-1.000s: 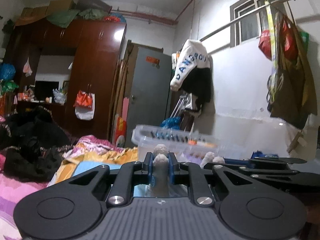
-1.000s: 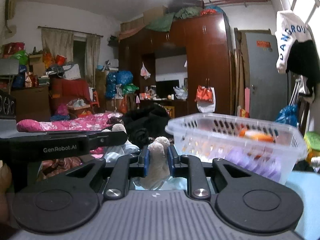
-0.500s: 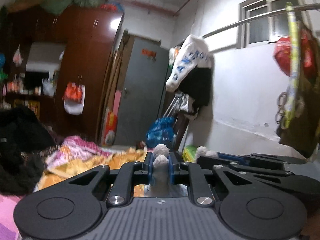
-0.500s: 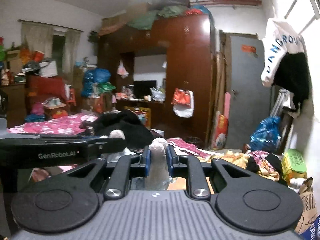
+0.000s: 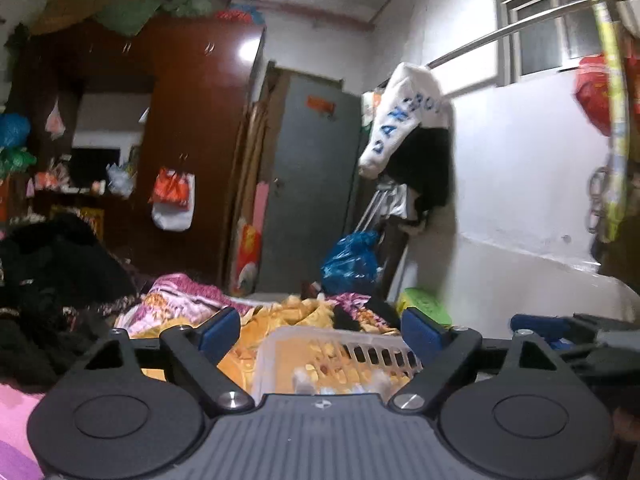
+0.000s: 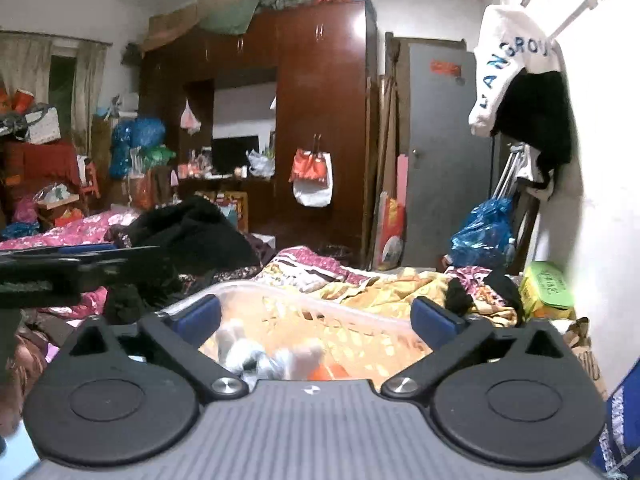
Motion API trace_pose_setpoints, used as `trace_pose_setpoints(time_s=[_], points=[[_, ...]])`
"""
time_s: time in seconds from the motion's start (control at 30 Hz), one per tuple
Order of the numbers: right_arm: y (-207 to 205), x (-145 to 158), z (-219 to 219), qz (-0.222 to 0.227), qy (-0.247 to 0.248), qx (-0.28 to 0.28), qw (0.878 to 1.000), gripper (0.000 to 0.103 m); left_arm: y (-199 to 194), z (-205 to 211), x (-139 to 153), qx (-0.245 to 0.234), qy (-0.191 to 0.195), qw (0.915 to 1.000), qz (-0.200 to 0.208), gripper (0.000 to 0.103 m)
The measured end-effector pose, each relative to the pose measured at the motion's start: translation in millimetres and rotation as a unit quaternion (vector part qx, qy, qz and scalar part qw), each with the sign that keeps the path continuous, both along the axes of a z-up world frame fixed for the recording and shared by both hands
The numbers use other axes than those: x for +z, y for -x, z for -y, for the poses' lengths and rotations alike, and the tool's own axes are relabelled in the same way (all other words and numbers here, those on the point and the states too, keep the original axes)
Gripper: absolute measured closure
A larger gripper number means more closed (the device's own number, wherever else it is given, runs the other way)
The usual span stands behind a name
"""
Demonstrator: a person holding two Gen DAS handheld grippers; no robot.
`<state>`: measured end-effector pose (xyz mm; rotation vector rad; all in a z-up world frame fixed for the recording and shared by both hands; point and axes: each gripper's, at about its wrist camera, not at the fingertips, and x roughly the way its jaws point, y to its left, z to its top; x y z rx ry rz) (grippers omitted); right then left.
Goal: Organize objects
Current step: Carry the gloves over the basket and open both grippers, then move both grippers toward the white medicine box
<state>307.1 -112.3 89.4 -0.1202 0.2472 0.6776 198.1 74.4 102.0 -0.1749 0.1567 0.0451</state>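
Note:
A clear plastic basket (image 5: 340, 350) sits just below and ahead of both grippers; it also shows in the right wrist view (image 6: 320, 320). Blurred white plush pieces (image 6: 276, 356) and an orange item (image 6: 332, 372) lie inside it. My left gripper (image 5: 322, 330) is open and empty above the basket's near side. My right gripper (image 6: 316, 316) is open and empty above the basket. The right gripper shows at the right edge of the left wrist view (image 5: 568, 332); the left gripper shows at the left of the right wrist view (image 6: 60, 268).
A bed with yellow and pink bedding (image 6: 380, 284) and a black clothes pile (image 6: 192, 232) lies beyond the basket. A dark wardrobe (image 6: 320, 120), a grey door (image 6: 444, 160), a blue bag (image 6: 480, 232) and a green box (image 6: 548, 284) stand behind. The white wall (image 5: 520, 200) is at right.
Both grippers were shut on white plush pieces; now both are open and empty, and the pieces lie in the basket below. The basket has come back into view under the fingers.

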Motion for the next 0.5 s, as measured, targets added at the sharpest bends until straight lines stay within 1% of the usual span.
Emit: trace_pose_setpoints(time_s=[0.1, 0.13, 0.17, 0.2, 0.23, 0.27, 0.37, 0.4, 0.47, 0.5], points=[[28.5, -14.0, 35.8, -0.01, -0.007, 0.0, 1.0, 0.0, 39.5, 5.8, -17.3, -0.021, -0.017, 0.9996, 0.002, 0.009], [45.5, -25.4, 55.0, -0.014, -0.026, 0.009, 1.0, 0.0, 51.9, 8.7, -25.3, -0.026, -0.021, 0.9994, 0.001, 0.009], [51.6, -31.8, 68.7, -0.023, -0.046, 0.021, 0.998, 0.0, 65.4, 11.7, -35.6, -0.036, -0.024, 0.999, 0.002, 0.009], [65.5, -44.3, 83.2, -0.041, -0.062, 0.041, 0.996, 0.0, 79.1, 14.7, -47.1, -0.052, -0.026, 0.9983, 0.002, 0.009], [79.4, -57.6, 94.4, -0.055, -0.067, 0.056, 0.995, 0.0, 90.7, 17.2, -57.9, -0.066, -0.025, 0.9975, 0.004, 0.009], [92.9, -70.1, 103.2, -0.058, -0.073, 0.063, 0.994, 0.0, 102.4, 19.5, -69.4, -0.077, -0.02, 0.9968, 0.007, 0.009], [128.3, -100.9, 120.9, -0.043, -0.076, 0.06, 0.994, 0.0, 125.0, 26.5, -97.4, -0.11, -0.016, 0.9938, 0.004, 0.009], [134.2, -108.1, 125.4, -0.042, -0.081, 0.065, 0.994, 0.0, 129.8, 27.7, -103.9, -0.116, -0.018, 0.993, 0.006, 0.009], [147.6, -123.1, 129.4, -0.042, -0.089, 0.089, 0.991, 0.0, 139.0, 30.5, -115.7, -0.127, -0.024, 0.9916, 0.006, 0.009], [152.2, -128.4, 128.2, -0.032, -0.087, 0.097, 0.991, 0.0, 141.2, 33.8, -120.0, -0.131, -0.029, 0.9909, 0.005, 0.009]])
